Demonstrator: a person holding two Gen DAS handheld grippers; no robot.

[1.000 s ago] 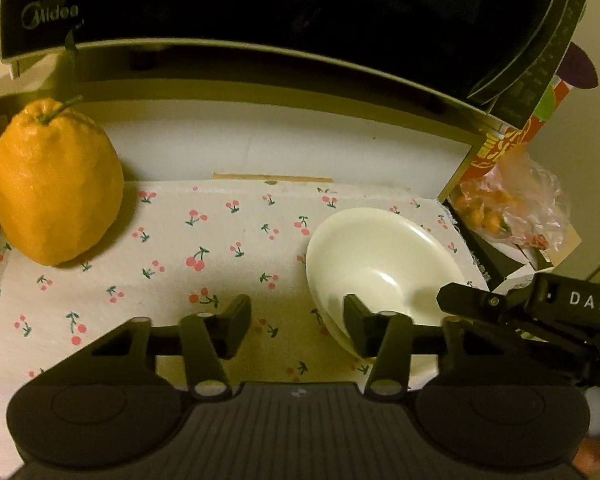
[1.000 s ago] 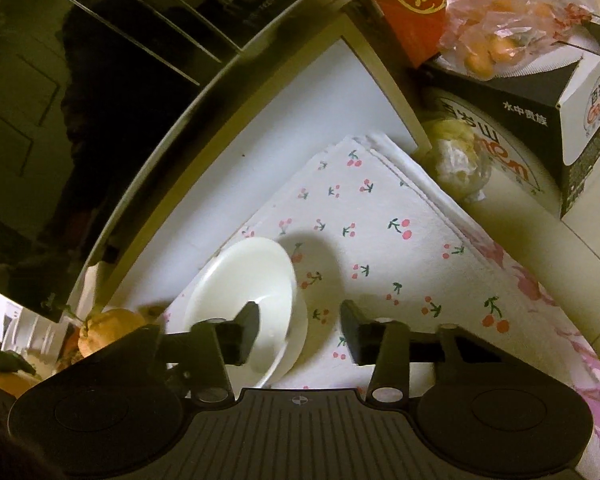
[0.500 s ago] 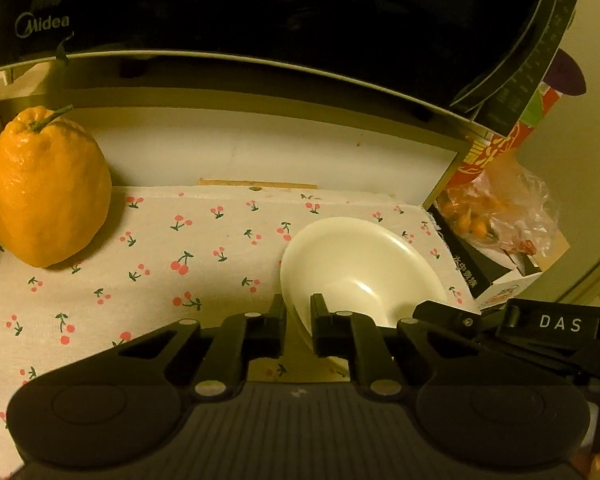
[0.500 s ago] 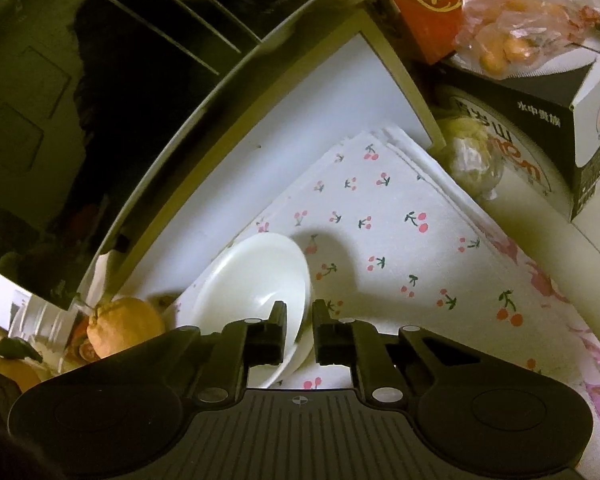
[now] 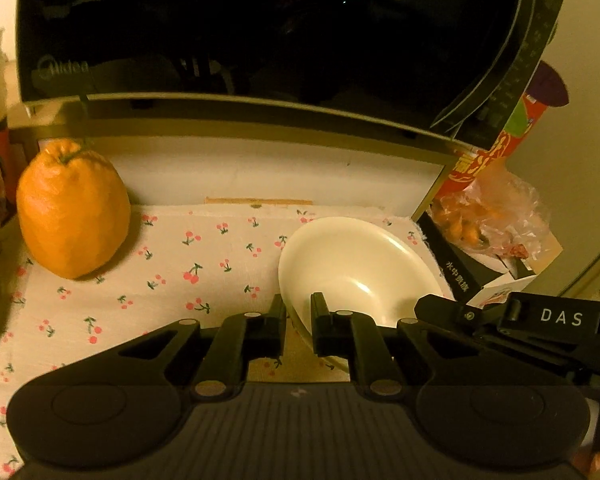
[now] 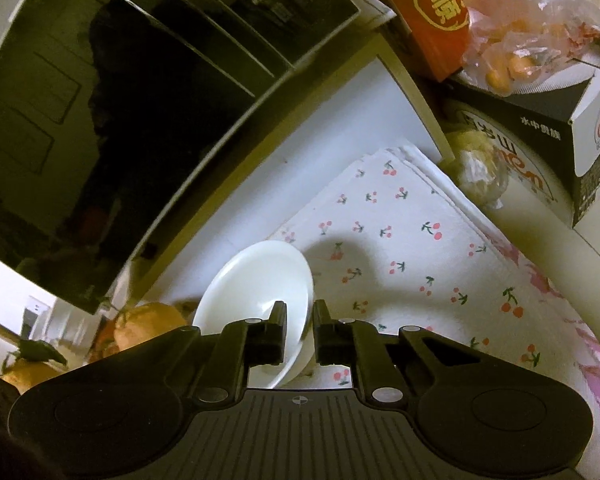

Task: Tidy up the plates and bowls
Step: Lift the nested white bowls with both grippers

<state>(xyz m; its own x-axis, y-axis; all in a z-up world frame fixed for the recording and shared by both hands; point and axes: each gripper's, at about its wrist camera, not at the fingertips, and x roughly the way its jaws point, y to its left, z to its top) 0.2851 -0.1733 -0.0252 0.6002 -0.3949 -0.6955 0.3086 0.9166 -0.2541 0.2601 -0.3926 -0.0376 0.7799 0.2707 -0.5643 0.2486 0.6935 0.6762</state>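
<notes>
Cherry-print cloth (image 5: 204, 264) under microwave. Both grippers (image 5: 298, 322) (image 6: 300, 326) clamped on opposite rims of glossy white ceramic bowl (image 5: 356, 264), lower centre. Lift level, evenly.

Black microwave (image 5: 260, 28) on shelf; cherry-print cloth (image 5: 172, 276) below; dim warm light.

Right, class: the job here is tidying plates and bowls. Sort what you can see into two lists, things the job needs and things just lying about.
Belongs to the job:
- white bowl
- left gripper, shut on its rim
- right gripper, shut on its rim

Just lying about:
- large orange fruit
- microwave
- bag of small oranges
- cherry-print cloth
</notes>
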